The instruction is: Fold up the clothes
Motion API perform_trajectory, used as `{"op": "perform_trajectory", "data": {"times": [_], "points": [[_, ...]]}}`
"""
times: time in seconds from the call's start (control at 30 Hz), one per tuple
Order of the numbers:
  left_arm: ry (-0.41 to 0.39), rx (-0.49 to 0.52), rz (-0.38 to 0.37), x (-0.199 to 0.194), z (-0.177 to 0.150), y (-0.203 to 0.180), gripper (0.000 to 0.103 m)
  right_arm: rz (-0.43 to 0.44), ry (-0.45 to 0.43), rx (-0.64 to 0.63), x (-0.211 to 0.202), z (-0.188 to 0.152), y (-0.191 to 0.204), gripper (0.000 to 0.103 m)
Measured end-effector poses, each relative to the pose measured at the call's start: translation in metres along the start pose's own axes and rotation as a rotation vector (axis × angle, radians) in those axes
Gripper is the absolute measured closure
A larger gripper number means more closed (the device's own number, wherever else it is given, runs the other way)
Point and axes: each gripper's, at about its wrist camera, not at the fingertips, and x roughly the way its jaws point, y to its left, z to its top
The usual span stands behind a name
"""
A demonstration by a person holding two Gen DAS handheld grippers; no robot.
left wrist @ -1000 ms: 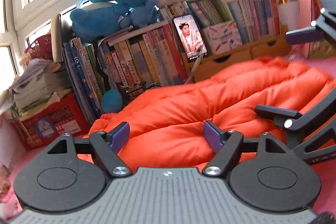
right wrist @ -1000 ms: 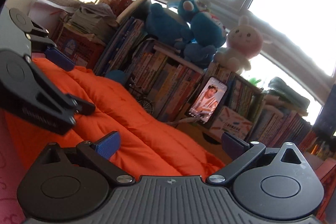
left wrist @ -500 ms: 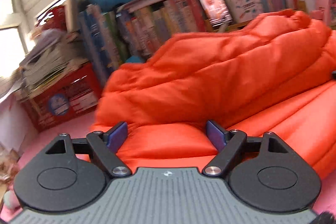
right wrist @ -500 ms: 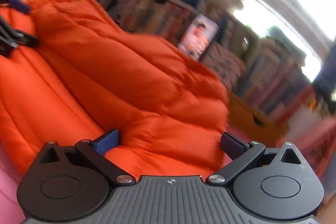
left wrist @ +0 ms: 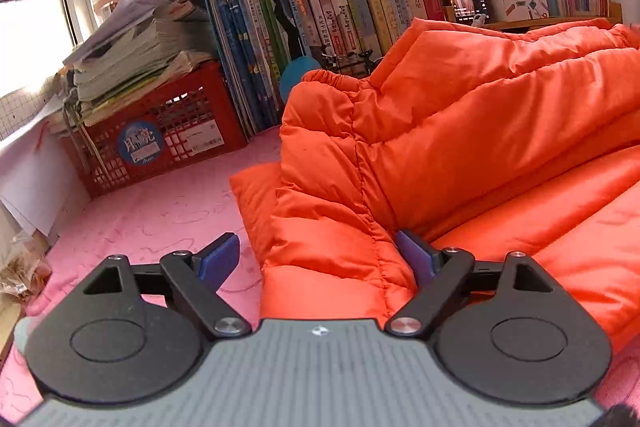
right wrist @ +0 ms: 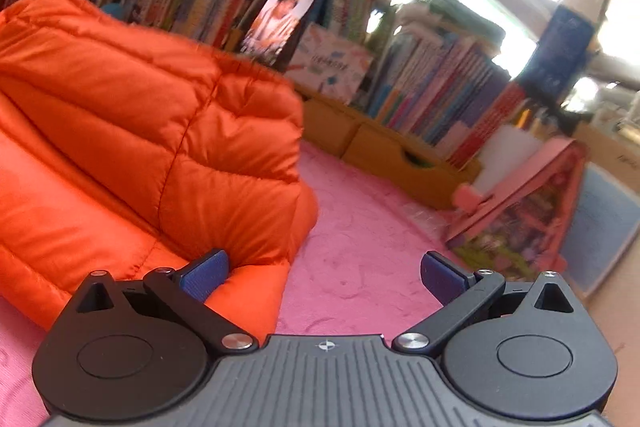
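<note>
The orange puffer jacket (left wrist: pixel 460 147) lies folded in thick layers on the pink bench (left wrist: pixel 160 211), in front of a row of books (left wrist: pixel 352 11) and a red crate (left wrist: pixel 160 135). Its long axis looks to run from one gripper to the other, parallel to the bookshelf, with one end facing each camera.

In the left wrist view the left gripper (left wrist: pixel 320 259) stands with its fingers wide, and they have just been opening further. The quilted end of the jacket sits between them, filling the space from 12 o'clock across to the inner finger at 3 o'clock, which lies against the fabric or just beside it; the outer finger at 9 o'clock hangs over bare pink cover, apart from the cloth. Nothing is pinched.

In the right wrist view the right gripper (right wrist: pixel 322 275) also has its fingers spread wide and holds nothing. The jacket (right wrist: pixel 140 131) lies off at 10 o'clock; the finger on that side touches or nearly touches the bottom layer's corner, while the other finger is over the pink cover, well clear.

My judgement: each hand is at its own end, the left one more squarely over fabric, so the left is better placed to close on an edge, while the right would need to shift toward 9 o'clock first
</note>
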Motion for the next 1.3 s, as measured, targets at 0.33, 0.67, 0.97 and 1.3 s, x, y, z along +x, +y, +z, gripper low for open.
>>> {"op": "perform_trajectory", "data": {"times": [0.33, 0.67, 0.97, 1.3], "points": [[0.008, -0.008, 0.000, 0.000, -0.004, 0.001, 0.012, 0.276, -0.277, -0.082, -0.045, 0.077, 0.095, 0.000], [0.021, -0.015, -0.029, 0.002, -0.007, 0.004, 0.010, 0.335, -0.239, -0.262, 0.000, 0.094, 0.174, 0.000], [0.019, 0.007, -0.034, 0.001, -0.008, 0.002, 0.008, 0.127, -0.109, -0.228, 0.021, 0.052, 0.099, 0.000], [0.027, 0.010, -0.043, 0.001, -0.010, 0.003, 0.003, -0.016, 0.079, -0.032, 0.035, -0.005, 0.016, 0.001]]}}
